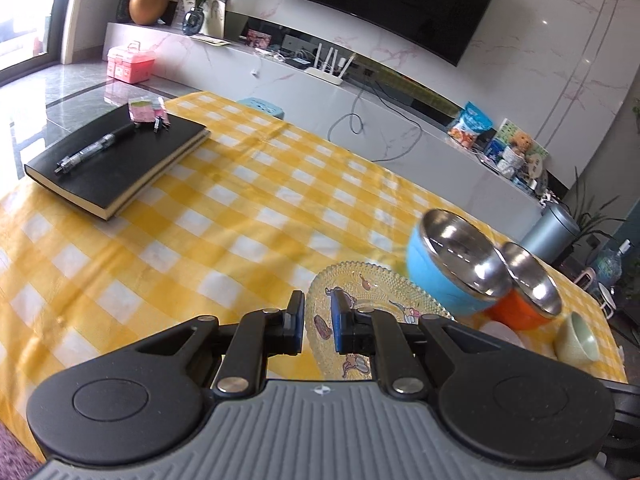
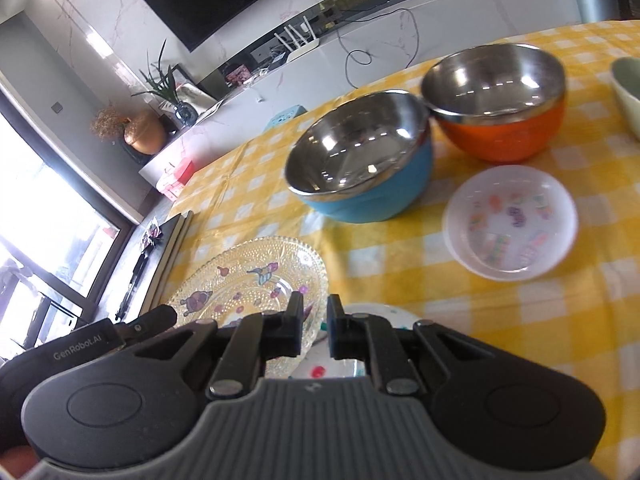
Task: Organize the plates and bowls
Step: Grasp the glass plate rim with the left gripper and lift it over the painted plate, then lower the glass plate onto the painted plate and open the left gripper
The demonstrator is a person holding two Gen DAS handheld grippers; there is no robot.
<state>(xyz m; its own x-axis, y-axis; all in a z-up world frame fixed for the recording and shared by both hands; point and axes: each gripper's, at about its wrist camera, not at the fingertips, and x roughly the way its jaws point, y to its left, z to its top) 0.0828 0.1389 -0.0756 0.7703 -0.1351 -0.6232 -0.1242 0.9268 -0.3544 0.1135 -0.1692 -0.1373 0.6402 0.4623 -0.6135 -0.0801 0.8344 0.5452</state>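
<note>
A clear glass plate with cartoon prints lies on the yellow checked tablecloth. My left gripper is at its near rim, jaws a little apart, nothing clearly held. My right gripper hovers over the plate's right rim, jaws narrowly apart and empty. Behind stand a blue steel-lined bowl and an orange steel-lined bowl, touching. A small white plastic plate lies right of them. Another white printed plate sits under my right gripper, mostly hidden. A pale green cup stands at the far right.
A black notebook with a pen lies on the table's far left. The table edge runs behind the bowls, with a TV cabinet, a router and a grey bin beyond. The left gripper's body shows at the right wrist view's lower left.
</note>
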